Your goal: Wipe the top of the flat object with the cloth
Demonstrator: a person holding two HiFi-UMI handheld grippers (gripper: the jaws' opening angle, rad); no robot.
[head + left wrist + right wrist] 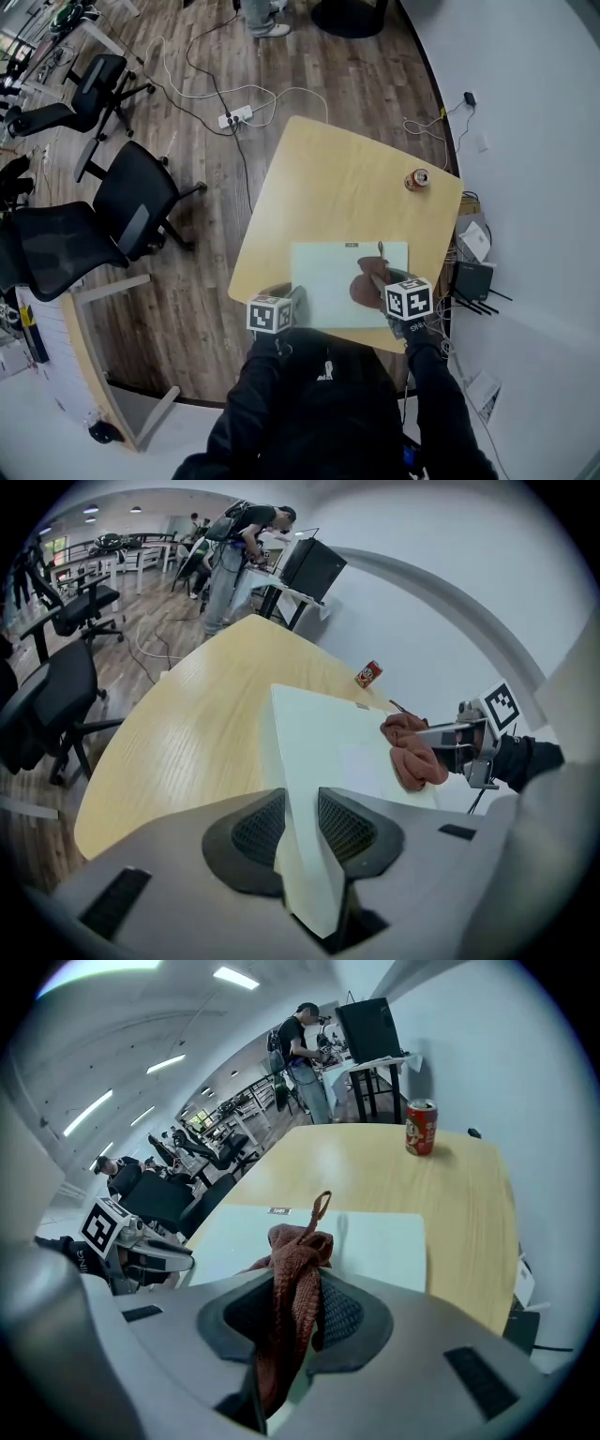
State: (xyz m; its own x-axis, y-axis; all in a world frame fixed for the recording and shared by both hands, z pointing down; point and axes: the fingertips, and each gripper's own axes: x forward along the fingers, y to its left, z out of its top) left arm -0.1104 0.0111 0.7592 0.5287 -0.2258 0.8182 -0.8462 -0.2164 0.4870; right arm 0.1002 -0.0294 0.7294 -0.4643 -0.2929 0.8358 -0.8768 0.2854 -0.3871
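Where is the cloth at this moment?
Head view, right side: the brown cloth is gripped in the right gripper and lies on the right part of the pale flat board.

White ceiling strip lights (pixel 234 977) are glowing high above the grey plastic right claw (pixel 298 1290); light is falling evenly, edges are bending and darkening.

A: Your pale wooden table (pixel 319 178) stands on a dark plank floor (pixel 187 262), with its right corner close to a plain white wall (pixel 534 112).

B: On your left you have black office chairs (pixel 141 197) and a white-topped desk (pixel 52 328). A white power strip (pixel 235 117) lies on the floor beyond the table, with cables looping from it.

A: Overhead you get long strip lights (pixel 236 978) on a white ceiling (pixel 141 1016).

B: The far end of your room holds more chairs and desks (pixel 216 1152).
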